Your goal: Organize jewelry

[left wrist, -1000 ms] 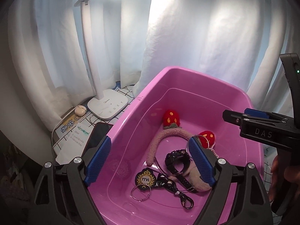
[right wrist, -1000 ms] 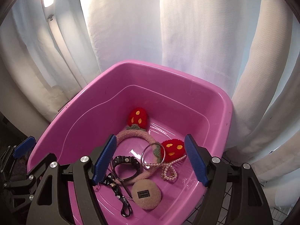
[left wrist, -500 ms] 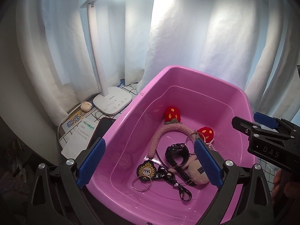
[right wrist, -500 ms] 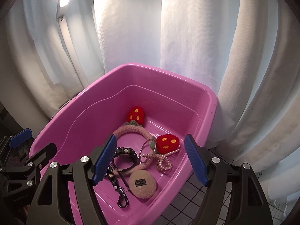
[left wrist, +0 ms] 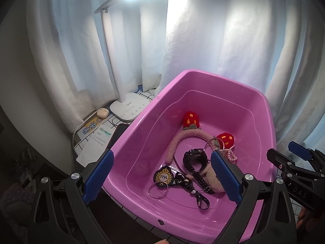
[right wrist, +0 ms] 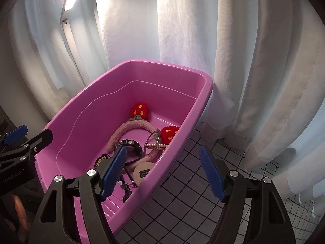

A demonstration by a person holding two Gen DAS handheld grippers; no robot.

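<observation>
A pink plastic tub (left wrist: 142, 120) holds a fuzzy pink headband (left wrist: 189, 136) with two red strawberries, a black watch (left wrist: 195, 156), a pearl strand (left wrist: 230, 154), a black and gold badge keychain (left wrist: 163, 177) and a metal ring (left wrist: 158, 190). My left gripper (left wrist: 161, 154) hangs open above the tub's near end, nothing between its blue pads. In the right wrist view my right gripper (right wrist: 162, 148) stands open over the tub's right rim (right wrist: 203, 93), also empty, with one pad over the watch (right wrist: 132, 144). The left gripper (right wrist: 34, 134) shows at the left edge there.
A white desk lamp (left wrist: 130, 107), a beige earbud case (left wrist: 102, 112), papers (left wrist: 95, 140) and a dark phone (left wrist: 119, 130) sit left of the tub. White curtains hang close behind. A black-and-white grid cloth (right wrist: 193, 183) covers the table right of the tub.
Both grippers have drawn back from the tub. The left jaws spread wider. The right gripper slid right, so its right finger now hangs over the grid cloth outside the tub.
</observation>
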